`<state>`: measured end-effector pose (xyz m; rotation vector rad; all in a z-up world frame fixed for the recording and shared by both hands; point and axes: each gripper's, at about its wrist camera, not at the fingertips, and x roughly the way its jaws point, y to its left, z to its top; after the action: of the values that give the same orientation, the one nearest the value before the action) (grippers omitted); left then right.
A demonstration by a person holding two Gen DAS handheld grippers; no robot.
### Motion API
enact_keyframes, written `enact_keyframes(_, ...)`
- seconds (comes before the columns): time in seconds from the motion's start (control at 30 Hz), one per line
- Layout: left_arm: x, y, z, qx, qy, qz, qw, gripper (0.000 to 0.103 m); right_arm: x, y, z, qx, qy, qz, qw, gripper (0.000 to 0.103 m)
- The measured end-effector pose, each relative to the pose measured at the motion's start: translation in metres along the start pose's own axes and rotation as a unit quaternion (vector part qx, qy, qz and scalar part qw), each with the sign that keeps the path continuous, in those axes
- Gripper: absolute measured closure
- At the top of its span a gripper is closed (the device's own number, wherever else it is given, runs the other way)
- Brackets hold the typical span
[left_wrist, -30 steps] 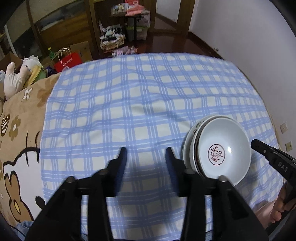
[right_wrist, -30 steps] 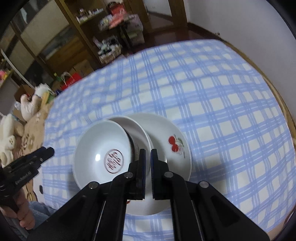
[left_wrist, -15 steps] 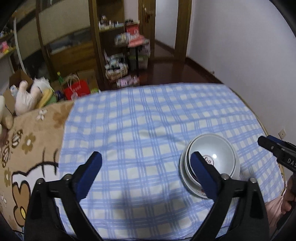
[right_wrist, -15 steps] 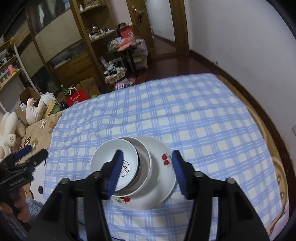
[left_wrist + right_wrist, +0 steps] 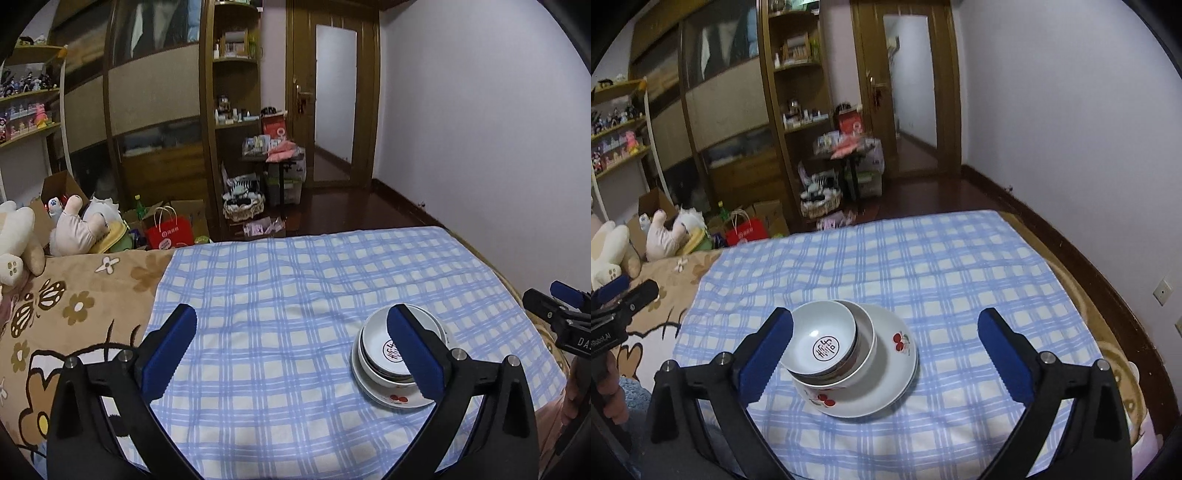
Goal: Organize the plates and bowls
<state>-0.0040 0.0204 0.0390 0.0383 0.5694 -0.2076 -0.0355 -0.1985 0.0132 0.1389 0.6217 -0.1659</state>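
Observation:
A stack of white dishes sits on the blue checked cloth (image 5: 960,266). At the bottom is a plate with cherries (image 5: 897,373), on it a bowl (image 5: 867,338), and tilted inside that a smaller bowl with a round mark (image 5: 823,343). My right gripper (image 5: 885,325) hangs above and in front of the stack, its jaws opening wide with nothing held between them. My left gripper (image 5: 291,325) is to the left of the stack (image 5: 384,354), also opening and empty. Its right finger (image 5: 413,350) hides part of the bowls.
A brown flowered blanket (image 5: 74,295) and plush toys (image 5: 77,229) lie left of the cloth. A white wall (image 5: 1071,147) runs along the right side. Beyond the far edge are dark floor, shelves and a red bag (image 5: 170,234). A hand (image 5: 613,398) shows at the left edge.
Both grippers opened from nearly shut to wide. Both rose and drew back from the dish stack, which looks smaller now, and more of the room has come into view.

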Motion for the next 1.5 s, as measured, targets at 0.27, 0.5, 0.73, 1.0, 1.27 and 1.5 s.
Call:
enact_keyframes(0.27, -0.015, 0.000, -0.028, -0.001, -0.028, -0.003, 0.9996, 0.002, -0.020, 0.000, -0.024, -0.001, -0.042, 0.000, 0.999, 0.000)
enact_keyframes(0.5, -0.016, -0.002, -0.035, 0.007, -0.027, -0.022, 0.9994, 0.002, -0.025, 0.003, -0.042, -0.015, -0.069, -0.012, 0.997, 0.000)
enact_keyframes(0.73, -0.001, -0.008, -0.036, 0.013, -0.001, -0.033, 0.9994, 0.002, -0.023, 0.005, -0.049, -0.035, -0.091, -0.031, 0.995, 0.000)
enact_keyframes(1.0, 0.016, -0.017, -0.039, 0.025, 0.019, -0.044, 0.9985, 0.002, -0.001, 0.005, -0.056, -0.048, -0.075, -0.025, 0.996, 0.000)
enact_keyframes(1.27, 0.024, -0.028, -0.044, 0.046, 0.032, -0.038, 0.9977, 0.002, 0.013, -0.001, -0.058, -0.031, -0.057, -0.024, 0.998, 0.000)
enact_keyframes(1.5, 0.030, -0.031, -0.045, 0.050, 0.042, -0.043, 0.9969, 0.002, 0.015, -0.012, -0.059, -0.009, -0.054, -0.028, 0.998, 0.000)
